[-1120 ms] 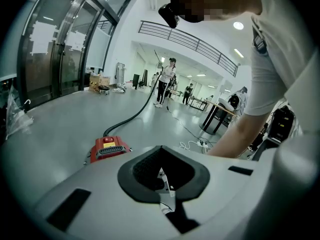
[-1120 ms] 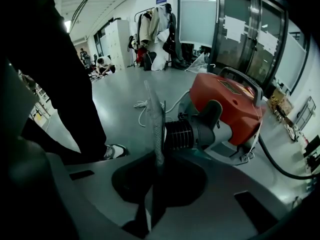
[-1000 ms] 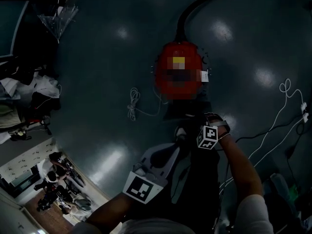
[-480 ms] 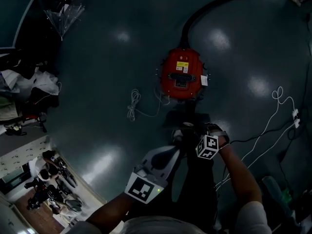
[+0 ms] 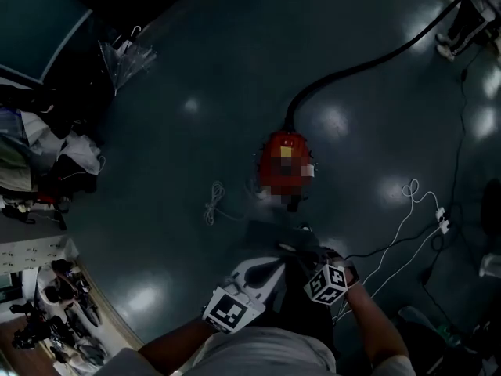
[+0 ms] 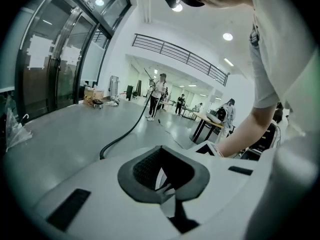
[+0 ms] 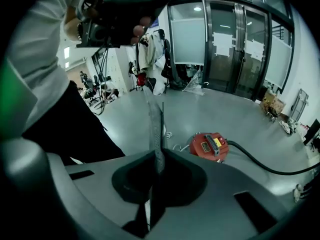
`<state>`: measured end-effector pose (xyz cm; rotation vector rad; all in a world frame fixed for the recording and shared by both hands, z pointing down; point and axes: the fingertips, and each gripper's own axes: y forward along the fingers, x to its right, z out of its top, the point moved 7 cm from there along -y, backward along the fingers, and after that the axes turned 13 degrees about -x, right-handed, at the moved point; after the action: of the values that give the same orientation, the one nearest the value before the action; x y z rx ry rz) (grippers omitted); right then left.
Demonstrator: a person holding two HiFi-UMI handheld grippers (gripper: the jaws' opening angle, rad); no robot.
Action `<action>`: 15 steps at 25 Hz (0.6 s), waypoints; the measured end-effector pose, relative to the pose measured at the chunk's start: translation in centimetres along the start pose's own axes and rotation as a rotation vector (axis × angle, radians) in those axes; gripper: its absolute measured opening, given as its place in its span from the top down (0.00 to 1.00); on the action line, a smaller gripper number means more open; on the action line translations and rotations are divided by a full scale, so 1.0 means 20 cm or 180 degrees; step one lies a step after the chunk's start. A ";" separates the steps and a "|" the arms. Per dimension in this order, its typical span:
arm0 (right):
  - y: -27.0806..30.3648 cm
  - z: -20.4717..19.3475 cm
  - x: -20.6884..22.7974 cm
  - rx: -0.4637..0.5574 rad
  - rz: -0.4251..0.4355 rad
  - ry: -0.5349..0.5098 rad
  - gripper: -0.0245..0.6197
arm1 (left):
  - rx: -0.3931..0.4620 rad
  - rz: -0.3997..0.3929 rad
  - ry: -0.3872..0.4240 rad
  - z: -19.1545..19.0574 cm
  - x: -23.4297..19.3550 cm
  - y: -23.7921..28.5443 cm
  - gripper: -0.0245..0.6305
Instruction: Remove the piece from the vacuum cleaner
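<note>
The red vacuum cleaner stands on the dark floor ahead of me, its black hose running up and to the right. In the right gripper view the vacuum cleaner lies beyond and to the right of the jaws. My right gripper is shut, its two thin fingers pressed together with nothing between them. My left gripper also looks shut and empty, a person's arm beside it. In the head view both grippers, left and right, hang close together in the air short of the vacuum, touching nothing.
A coiled white cable lies left of the vacuum. White cords with a plug strip trail at the right. A clear umbrella and piled clothes sit at the left. A person stands at the hose's far end.
The head view has pulled back: the vacuum looks smaller and farther from the grippers, and more hose shows. Both grippers sit lower in the frame, still close together.
</note>
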<state>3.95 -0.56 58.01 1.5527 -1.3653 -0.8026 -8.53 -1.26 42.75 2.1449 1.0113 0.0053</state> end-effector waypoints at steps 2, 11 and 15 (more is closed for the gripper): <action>-0.19 0.07 -0.04 0.0009 -0.0013 -0.0032 0.90 | 0.0004 -0.0038 -0.0022 0.07 0.06 -0.09 0.95; -0.67 0.26 -0.29 0.0023 -0.0036 -0.0253 0.90 | 0.0345 -0.0103 0.0011 0.31 0.20 -0.40 0.95; -0.74 0.29 -0.34 0.0024 -0.0054 -0.0243 0.90 | 0.0410 -0.0099 0.0117 0.35 0.22 -0.48 0.95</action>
<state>3.40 4.85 41.49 1.5551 -1.4134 -0.8760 -9.75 1.15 30.48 2.2525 1.0924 -0.0364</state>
